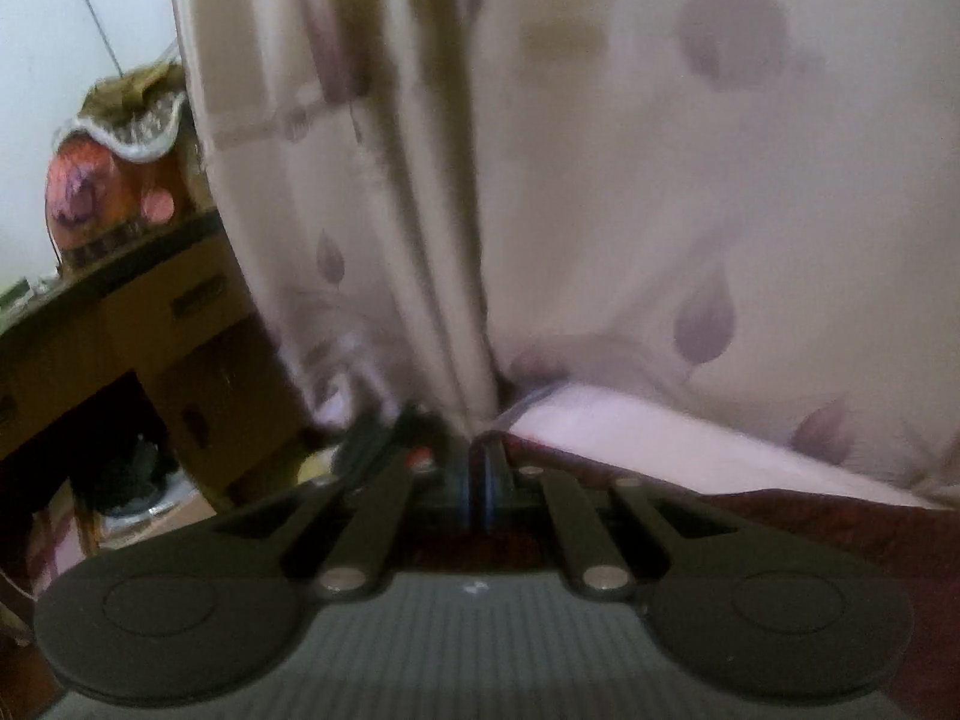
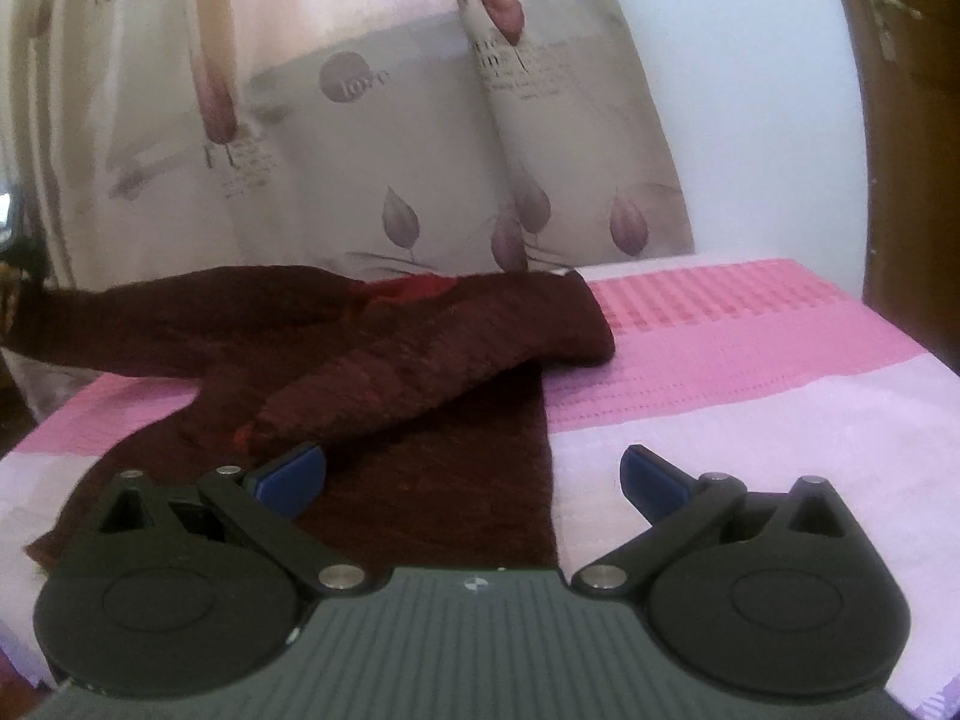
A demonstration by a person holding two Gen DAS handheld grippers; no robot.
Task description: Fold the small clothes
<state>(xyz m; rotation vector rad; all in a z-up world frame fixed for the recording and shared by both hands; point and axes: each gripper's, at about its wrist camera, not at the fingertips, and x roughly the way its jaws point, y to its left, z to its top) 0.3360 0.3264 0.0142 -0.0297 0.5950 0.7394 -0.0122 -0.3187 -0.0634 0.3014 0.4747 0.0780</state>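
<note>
Early days — one sleeve of the maroon sweater, mid-frame on the pink sheet, is folded in. Left gripper clenched, maybe pinching fabric; right gripper released.

Home bedroom: curtain, bedsheet

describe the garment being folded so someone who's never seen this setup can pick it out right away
Start at the pink and white bed cover in front of the leaf-print curtain. On its left half lies a dark maroon knit sweater, one sleeve folded diagonally across the body. It is the only dark, ribbed piece there; everything around it is pale.
</note>
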